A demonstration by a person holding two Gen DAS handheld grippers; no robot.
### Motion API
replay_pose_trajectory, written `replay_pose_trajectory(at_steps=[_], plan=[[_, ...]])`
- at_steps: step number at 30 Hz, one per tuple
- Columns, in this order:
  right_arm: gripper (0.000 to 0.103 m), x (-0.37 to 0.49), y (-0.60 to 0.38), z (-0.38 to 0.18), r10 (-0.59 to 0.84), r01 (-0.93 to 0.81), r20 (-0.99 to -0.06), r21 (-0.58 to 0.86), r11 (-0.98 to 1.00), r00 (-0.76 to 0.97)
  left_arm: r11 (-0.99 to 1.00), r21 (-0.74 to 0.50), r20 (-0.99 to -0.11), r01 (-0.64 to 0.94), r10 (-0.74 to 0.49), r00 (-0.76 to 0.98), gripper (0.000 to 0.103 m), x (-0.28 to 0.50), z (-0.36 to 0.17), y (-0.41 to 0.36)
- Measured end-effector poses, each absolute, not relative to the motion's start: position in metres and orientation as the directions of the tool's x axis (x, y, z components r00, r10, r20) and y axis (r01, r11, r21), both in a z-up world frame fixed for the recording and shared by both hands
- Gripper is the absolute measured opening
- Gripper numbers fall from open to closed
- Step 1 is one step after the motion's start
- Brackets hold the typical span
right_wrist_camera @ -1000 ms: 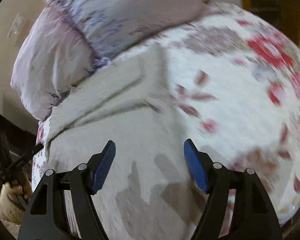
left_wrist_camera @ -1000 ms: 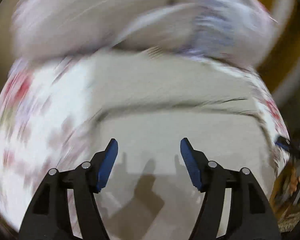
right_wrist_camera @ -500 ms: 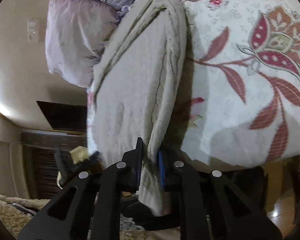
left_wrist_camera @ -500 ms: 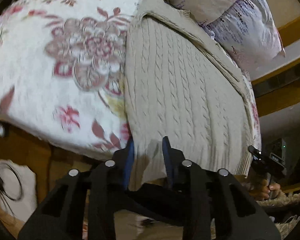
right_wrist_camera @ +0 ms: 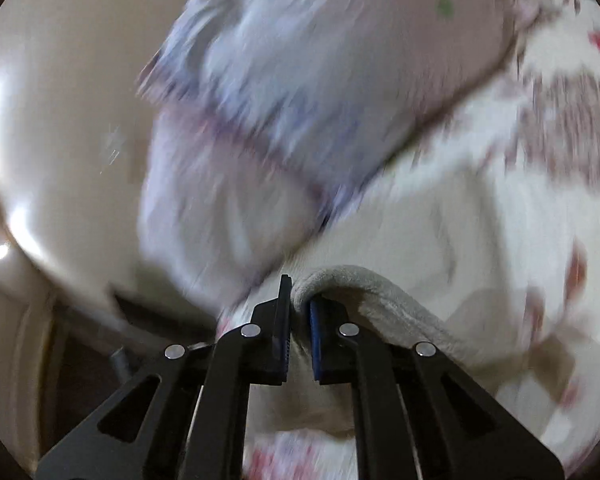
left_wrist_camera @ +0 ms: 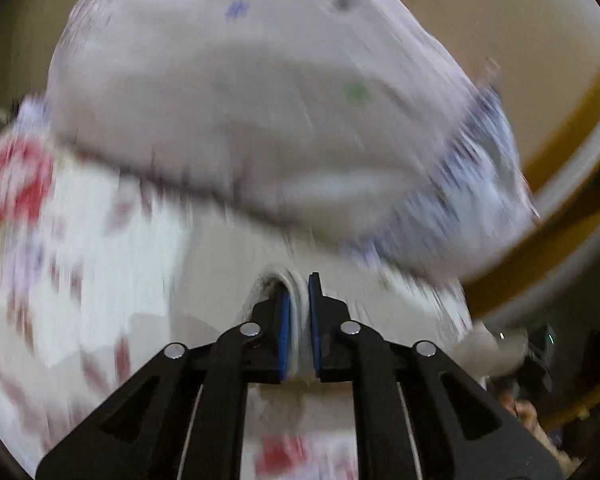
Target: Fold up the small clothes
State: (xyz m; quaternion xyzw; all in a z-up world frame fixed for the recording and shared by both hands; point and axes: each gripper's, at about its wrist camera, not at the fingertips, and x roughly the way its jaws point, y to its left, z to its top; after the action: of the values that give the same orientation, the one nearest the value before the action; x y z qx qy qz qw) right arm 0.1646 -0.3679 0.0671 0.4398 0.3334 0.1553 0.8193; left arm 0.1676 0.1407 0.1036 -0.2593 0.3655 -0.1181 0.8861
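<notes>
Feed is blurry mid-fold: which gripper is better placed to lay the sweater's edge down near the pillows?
Neither clearly. The left gripper and right gripper are both shut on the beige sweater, both facing the pillows. I'd lower them together.

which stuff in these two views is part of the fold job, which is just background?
In the job:
- beige sweater, pinched at its edge by both
- left hand-held gripper, shut on it
- right hand-held gripper, shut on it

Just there:
- floral bedspread under the sweater
- pale pillow ahead
- wall
</notes>
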Motion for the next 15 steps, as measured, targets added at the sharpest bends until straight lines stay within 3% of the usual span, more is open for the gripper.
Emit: replay_pose_trajectory(at_steps=[1,2,3,4,6,9,12,15], plan=[[0.009,0.182,-0.372,0.059,0.505,0.092,-0.449,0.807,0.583,0.737,0.848,-0.529,-0.600,-0.009,-0.366,0.711,0.039,0.186,0.101,0.142],[0.012,0.195,-0.374,0.047,0.468,0.168,-0.519,0.778,0.606,0.715,0.862,-0.505,-0.627,-0.044,-0.331,0.706,0.052,0.197,0.097,0.145],[0.024,0.202,-0.379,0.035,0.465,0.235,-0.572,0.765,0.600,0.676,0.875,-0.472,-0.678,-0.111,-0.279,0.680,0.067,0.205,0.088,0.150],[0.051,0.202,-0.380,0.026,0.481,0.275,-0.587,0.773,0.571,0.652,0.869,-0.475,-0.708,-0.139,-0.284,0.647,0.071,0.210,0.079,0.155],[0.082,0.186,-0.381,0.018,0.478,0.279,-0.562,0.794,0.540,0.675,0.844,-0.523,-0.728,-0.119,-0.370,0.577,0.073,0.207,0.057,0.164],[0.083,0.162,-0.382,0.015,0.432,0.270,-0.578,0.763,0.588,0.693,0.875,-0.478,-0.784,-0.084,-0.382,0.489,0.074,0.202,0.030,0.167],[0.083,0.153,-0.381,0.011,0.437,0.287,-0.568,0.780,0.556,0.697,0.842,-0.534,-0.788,-0.073,-0.465,0.403,0.074,0.201,0.000,0.164],[0.083,0.151,-0.373,0.014,0.447,0.269,-0.566,0.778,0.568,0.693,0.840,-0.540,-0.768,-0.047,-0.470,0.435,0.076,0.203,-0.002,0.153]])
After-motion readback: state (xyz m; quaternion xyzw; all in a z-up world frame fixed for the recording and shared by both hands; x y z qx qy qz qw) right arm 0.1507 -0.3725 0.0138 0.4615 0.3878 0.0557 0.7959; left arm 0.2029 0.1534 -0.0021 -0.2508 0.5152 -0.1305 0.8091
